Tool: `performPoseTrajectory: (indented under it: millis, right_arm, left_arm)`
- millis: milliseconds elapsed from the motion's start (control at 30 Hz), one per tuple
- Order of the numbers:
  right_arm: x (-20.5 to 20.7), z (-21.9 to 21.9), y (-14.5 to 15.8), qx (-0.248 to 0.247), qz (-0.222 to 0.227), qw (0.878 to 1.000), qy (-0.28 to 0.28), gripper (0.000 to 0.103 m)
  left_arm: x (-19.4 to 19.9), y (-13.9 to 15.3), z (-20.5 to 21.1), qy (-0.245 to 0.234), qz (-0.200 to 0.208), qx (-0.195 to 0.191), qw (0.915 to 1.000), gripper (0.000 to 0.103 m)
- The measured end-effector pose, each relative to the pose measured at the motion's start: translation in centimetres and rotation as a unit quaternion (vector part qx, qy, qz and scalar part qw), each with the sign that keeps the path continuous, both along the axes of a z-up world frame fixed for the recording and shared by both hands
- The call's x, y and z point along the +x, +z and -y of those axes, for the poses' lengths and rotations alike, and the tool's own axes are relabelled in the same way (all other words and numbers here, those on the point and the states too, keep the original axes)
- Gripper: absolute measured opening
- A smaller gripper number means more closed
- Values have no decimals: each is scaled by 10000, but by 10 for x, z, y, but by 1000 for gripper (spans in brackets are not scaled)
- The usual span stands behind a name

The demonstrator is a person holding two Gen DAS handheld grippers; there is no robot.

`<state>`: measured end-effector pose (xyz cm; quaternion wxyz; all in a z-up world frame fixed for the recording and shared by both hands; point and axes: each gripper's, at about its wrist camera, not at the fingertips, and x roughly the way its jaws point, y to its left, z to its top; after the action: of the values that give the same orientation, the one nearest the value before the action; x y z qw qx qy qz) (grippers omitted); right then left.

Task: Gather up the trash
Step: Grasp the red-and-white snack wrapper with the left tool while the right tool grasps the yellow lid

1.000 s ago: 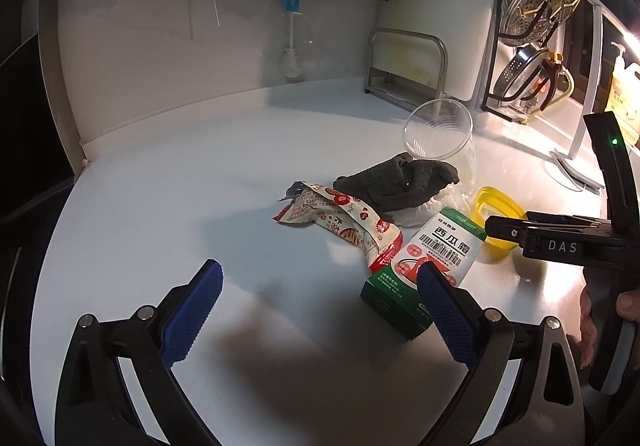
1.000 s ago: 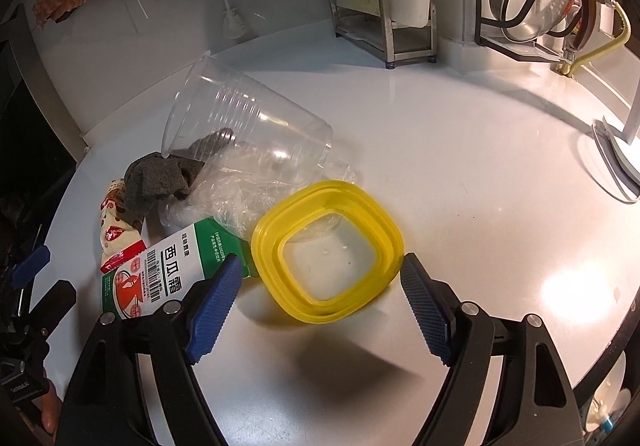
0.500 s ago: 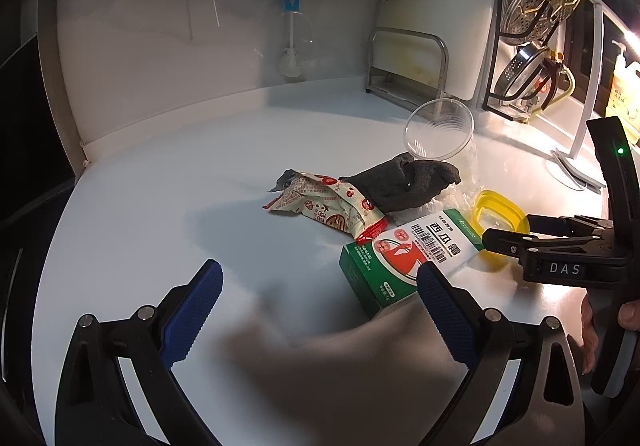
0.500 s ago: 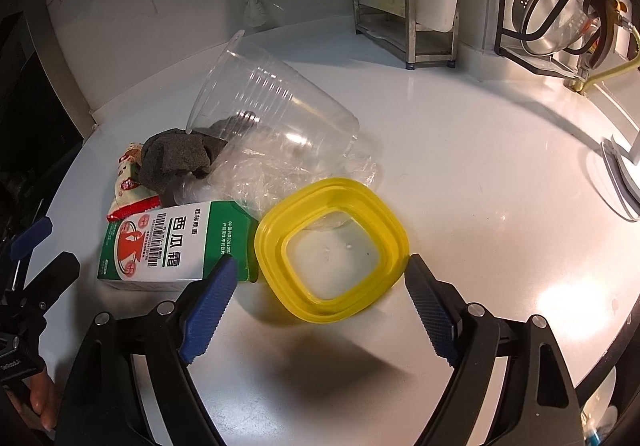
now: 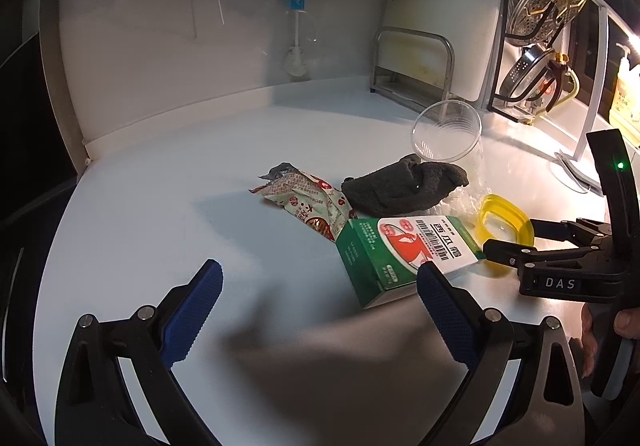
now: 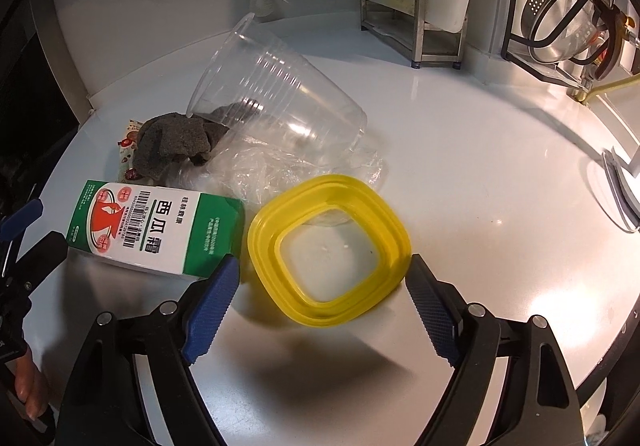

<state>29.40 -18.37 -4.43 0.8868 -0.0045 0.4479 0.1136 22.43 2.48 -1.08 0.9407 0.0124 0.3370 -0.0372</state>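
Both tongs wide open — empty

Countertop (image 5: 152, 214) — bare from 7 to 11 o'clock; trash cluster at 2 o'clock: green carton (image 5: 404, 254), yellow lid (image 6: 328, 246), tipped cup (image 6: 280, 94) — blocks passage.

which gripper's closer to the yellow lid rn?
Right. The right gripper is open with the yellow lid between its fingers, pads not pressing. The left gripper is open, further off, near the green carton.
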Motion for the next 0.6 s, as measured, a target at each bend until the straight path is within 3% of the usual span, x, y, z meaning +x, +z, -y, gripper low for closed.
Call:
performPoseTrajectory:
  millis: [67,600]
  right_arm:
    - [-1,-1,-1,-9,-8,10000,2,71]
    - [-13,23,7,309,274,9985,-356,70]
  left_arm:
    - [1,1,-2,38,-9,-27,10000,96]
    - [34,7,-27,662,-171,-110,9976,96]
